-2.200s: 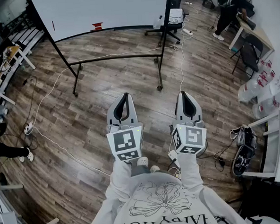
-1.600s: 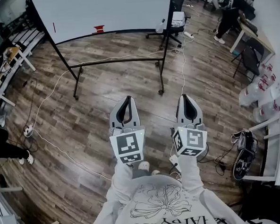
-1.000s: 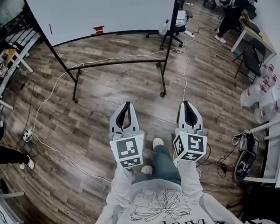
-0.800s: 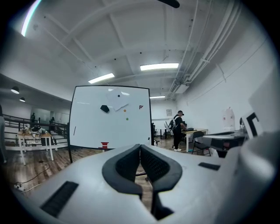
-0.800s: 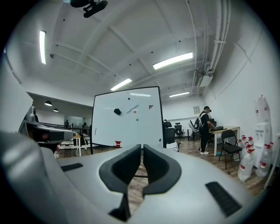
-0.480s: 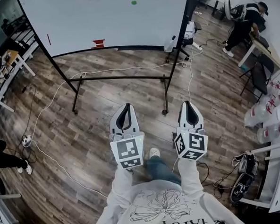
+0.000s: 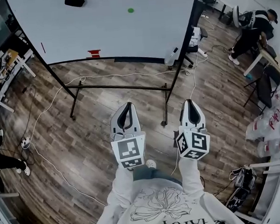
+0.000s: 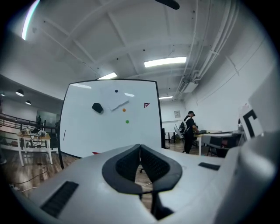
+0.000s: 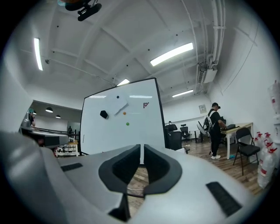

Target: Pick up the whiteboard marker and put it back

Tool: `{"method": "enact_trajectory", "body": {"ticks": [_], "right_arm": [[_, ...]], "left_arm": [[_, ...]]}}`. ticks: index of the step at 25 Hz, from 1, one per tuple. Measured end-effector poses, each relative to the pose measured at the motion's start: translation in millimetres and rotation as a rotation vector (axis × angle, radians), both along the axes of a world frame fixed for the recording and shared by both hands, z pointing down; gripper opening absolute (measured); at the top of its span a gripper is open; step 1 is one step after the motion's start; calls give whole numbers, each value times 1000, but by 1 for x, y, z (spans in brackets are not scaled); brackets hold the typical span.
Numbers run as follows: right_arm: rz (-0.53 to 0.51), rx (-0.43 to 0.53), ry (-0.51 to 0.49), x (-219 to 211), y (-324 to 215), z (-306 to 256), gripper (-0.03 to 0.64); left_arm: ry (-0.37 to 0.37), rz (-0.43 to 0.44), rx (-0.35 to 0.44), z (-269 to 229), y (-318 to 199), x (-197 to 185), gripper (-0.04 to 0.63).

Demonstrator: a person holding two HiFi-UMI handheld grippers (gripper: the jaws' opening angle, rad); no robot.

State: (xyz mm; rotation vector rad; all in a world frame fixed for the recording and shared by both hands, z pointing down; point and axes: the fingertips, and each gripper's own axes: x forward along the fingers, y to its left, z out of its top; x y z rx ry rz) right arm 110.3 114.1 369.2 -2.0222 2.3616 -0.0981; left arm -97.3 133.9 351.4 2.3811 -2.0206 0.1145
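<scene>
1. Close to your chest, your left gripper [image 7: 127, 105] and right gripper [image 7: 190, 102] point level, side by side. Their fingers are pressed together on nothing, since no grasp is due yet.
2. Beyond them, across the floor [image 7: 84, 136], stands the whiteboard [image 7: 106, 26]. The whiteboard marker [image 7: 43, 47] seems to be the thin red stick near its left edge, though it is too small to confirm.

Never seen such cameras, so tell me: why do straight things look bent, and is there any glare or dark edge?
Head view: the wide lens bows the whiteboard and its frame; the light is even. Left gripper view: a black round border, and a ceiling lamp burns out white. Right gripper view: same dark border, a strip lamp glaring.
</scene>
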Motion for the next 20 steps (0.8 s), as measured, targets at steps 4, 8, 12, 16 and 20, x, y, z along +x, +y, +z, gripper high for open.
{"method": "enact_trajectory", "body": {"ticks": [4, 8, 12, 16, 20], "right_arm": [[-26, -28, -23, 1, -30, 14, 48], [-18, -49, -18, 5, -69, 26, 61], [17, -61, -15, 14, -121, 35, 67], [47, -63, -7, 19, -187, 38, 74], [79, -65, -13, 25, -251, 38, 85]], "left_arm": [[2, -9, -35, 15, -34, 3, 6], [9, 1, -55, 27, -79, 8, 6], [22, 26, -59, 36, -140, 14, 6], [25, 63, -56, 39, -211, 21, 6], [24, 103, -58, 39, -281, 28, 6]]}}
